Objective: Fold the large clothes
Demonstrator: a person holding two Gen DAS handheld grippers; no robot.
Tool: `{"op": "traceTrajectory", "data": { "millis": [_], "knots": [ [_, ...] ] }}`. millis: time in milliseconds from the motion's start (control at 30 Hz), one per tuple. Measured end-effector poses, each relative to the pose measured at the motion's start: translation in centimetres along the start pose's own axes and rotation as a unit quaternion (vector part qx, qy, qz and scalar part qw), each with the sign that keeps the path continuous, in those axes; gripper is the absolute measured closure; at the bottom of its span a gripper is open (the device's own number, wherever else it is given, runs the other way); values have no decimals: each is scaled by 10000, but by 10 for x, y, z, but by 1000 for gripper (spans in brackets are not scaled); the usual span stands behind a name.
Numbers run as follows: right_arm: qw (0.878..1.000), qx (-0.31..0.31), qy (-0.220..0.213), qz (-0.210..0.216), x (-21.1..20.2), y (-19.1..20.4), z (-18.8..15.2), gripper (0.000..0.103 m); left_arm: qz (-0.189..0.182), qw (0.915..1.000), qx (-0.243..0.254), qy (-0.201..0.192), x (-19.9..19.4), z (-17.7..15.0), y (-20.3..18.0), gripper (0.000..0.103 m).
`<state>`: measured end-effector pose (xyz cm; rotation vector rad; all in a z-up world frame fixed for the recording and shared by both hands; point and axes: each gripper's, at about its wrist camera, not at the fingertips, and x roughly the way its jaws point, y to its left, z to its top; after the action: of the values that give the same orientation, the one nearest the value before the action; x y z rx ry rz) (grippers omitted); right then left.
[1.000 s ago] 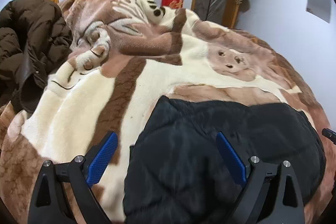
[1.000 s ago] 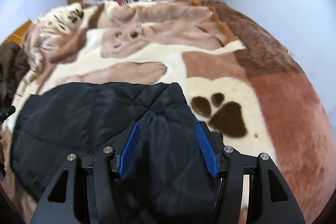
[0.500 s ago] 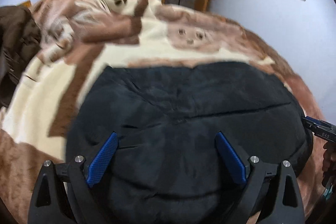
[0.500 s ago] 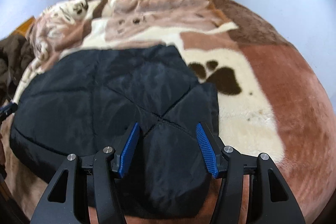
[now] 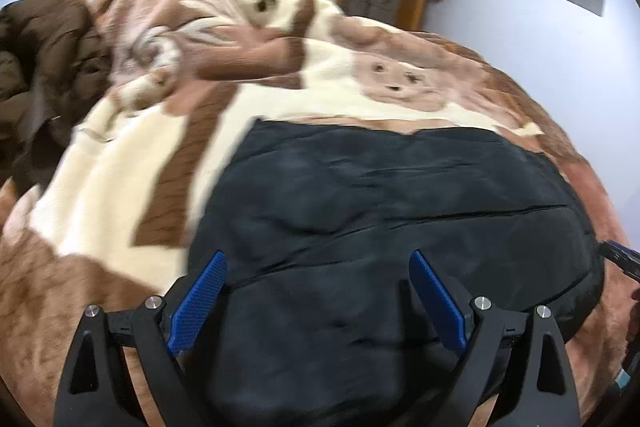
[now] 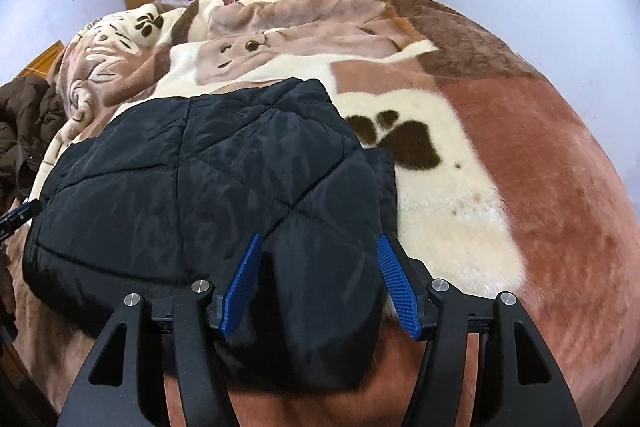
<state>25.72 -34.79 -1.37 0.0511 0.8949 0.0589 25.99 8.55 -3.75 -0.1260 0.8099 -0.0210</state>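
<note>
Folding looks well along: we have the black padded jacket [image 6: 208,187] lying on the fleece blanket [image 6: 520,155] as a thick, doubled-up bundle, its near edge right under both tools. Our right gripper [image 6: 320,287] has its jaws opening, with the jacket's near corner lying between the blue pads but not pinched. Our left gripper [image 5: 316,301] stands wide open over the jacket's other near edge, holding nothing.

To do this step well, we judge that we should let the corner drop free before drawing back, so the slippery shell does not drag and undo the fold. The quilted filling is springy, so pressing the top layer flat and squaring the right-hand flap, which sticks out past the layer above it, would help the bundle stay shut.

We cannot see the sleeves, the collar or the zip; they are either tucked inside or underneath. The near hem is hidden behind the grippers' frames. The left wrist view is smeared, so seams there are hard to follow. A brown coat [image 5: 40,75] heaped at the far left is cut off by the picture's edge.
</note>
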Motion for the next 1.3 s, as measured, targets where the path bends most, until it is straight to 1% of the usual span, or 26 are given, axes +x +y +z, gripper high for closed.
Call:
{"op": "traceTrajectory", "data": {
  "millis": [33, 167, 233, 300, 433, 500, 600, 633, 667, 800, 933, 1033, 1133, 1200, 1300],
  "knots": [
    [10000, -13, 47, -13, 2, -1, -3, 42, 123, 9999, -62, 25, -1, -2, 10, 9],
    [9996, 35, 256, -65, 17, -8, -9, 42, 417, 9980, -384, 268, 9, -10, 41, 9],
    [9994, 87, 313, -116, 25, -10, -9, 37, 488, 9967, -510, 400, 18, -15, 52, 9],
    [9992, 137, 360, -106, 27, -11, -6, 37, 411, 9958, -696, 433, 17, -18, 59, 11],
    [9995, 181, 265, -43, 17, -10, -1, 37, 331, 9959, -805, 255, 10, -17, 64, 11],
    [9993, 210, 299, 21, 20, -14, -2, 37, 353, 9955, -783, 388, 20, -18, 65, 11],
    [9982, 322, 478, 143, 35, -20, -3, 37, 243, 9949, -788, 584, 39, -17, 63, 11],
    [9978, 367, 524, 177, 41, -23, -3, 34, 207, 9947, -804, 612, 44, -16, 62, 10],
    [9975, 409, 548, 166, 45, -25, -3, 32, 172, 9946, -812, 617, 49, -15, 61, 10],
    [9964, 522, 605, 281, 57, -30, 0, 31, 21, 9945, -842, 622, 61, -10, 57, 10],
    [9946, 626, 688, 452, 67, -36, 5, 30, -250, 9921, -979, 738, 73, -8, 61, 9],
    [9907, 837, 814, 705, 72, -44, 4, 28, -437, 9889, -1176, 801, 73, -11, 68, 9],
    [9889, 877, 855, 847, 67, -49, -2, 28, -610, 9875, -1213, 799, 65, -22, 68, 9],
    [9877, 879, 868, 956, 67, -51, -7, 28, -690, 9867, -1241, 786, 64, -29, 69, 9],
    [9846, 966, 921, 1129, 74, -54, -7, 28, -706, 9848, -1357, 827, 71, -28, 71, 5]
  ]
}}
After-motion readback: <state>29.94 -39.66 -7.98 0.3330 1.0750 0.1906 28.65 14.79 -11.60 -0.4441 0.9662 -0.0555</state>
